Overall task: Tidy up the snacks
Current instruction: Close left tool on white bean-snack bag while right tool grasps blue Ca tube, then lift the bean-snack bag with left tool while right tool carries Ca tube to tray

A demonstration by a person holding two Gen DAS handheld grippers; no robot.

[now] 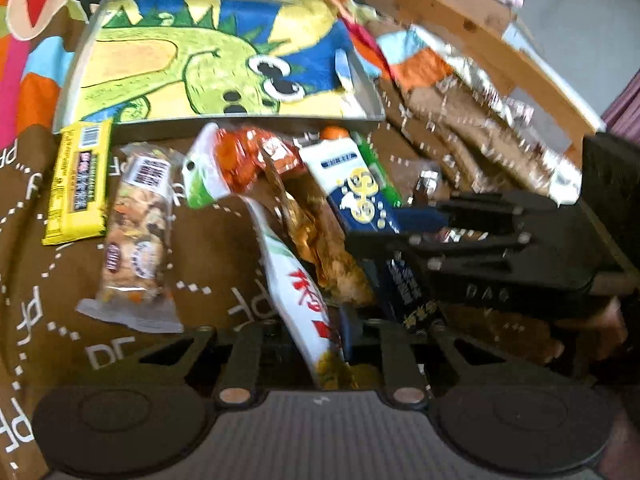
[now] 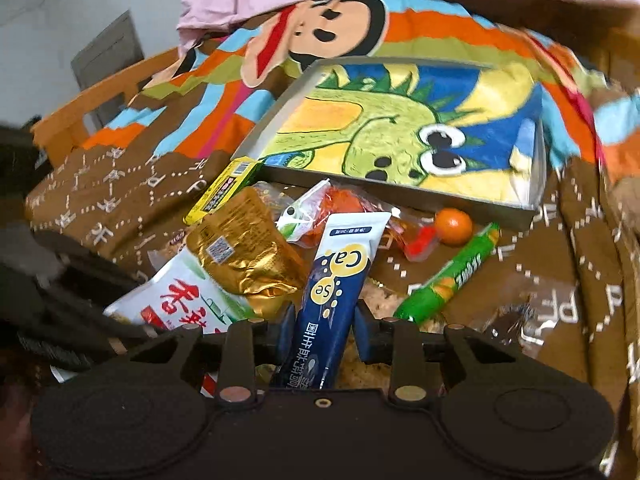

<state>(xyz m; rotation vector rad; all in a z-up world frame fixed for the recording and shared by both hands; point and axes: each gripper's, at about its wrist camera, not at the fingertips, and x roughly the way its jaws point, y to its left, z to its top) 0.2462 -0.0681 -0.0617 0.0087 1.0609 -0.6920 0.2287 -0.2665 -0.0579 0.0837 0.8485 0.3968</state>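
Note:
A grey tray (image 1: 76,76) with a green dinosaur picture lies on the brown cloth; it also shows in the right wrist view (image 2: 264,120). Several snacks lie in front of it. My left gripper (image 1: 340,344) is shut on a white and green packet (image 1: 296,280), with a gold pouch (image 1: 320,232) leaning on it. My right gripper (image 2: 324,320) is shut on a navy and white stick packet (image 2: 340,276) and also shows in the left wrist view (image 1: 404,236). The white and green packet (image 2: 188,292) and gold pouch (image 2: 244,252) show at its left.
A yellow bar (image 1: 78,184), a clear nut packet (image 1: 136,232) and an orange bag (image 1: 248,156) lie near the tray. In the right wrist view, an orange fruit (image 2: 453,226), a green tube (image 2: 452,276) and a clear wrapper (image 2: 516,320). A wooden rail (image 1: 496,36) borders the surface.

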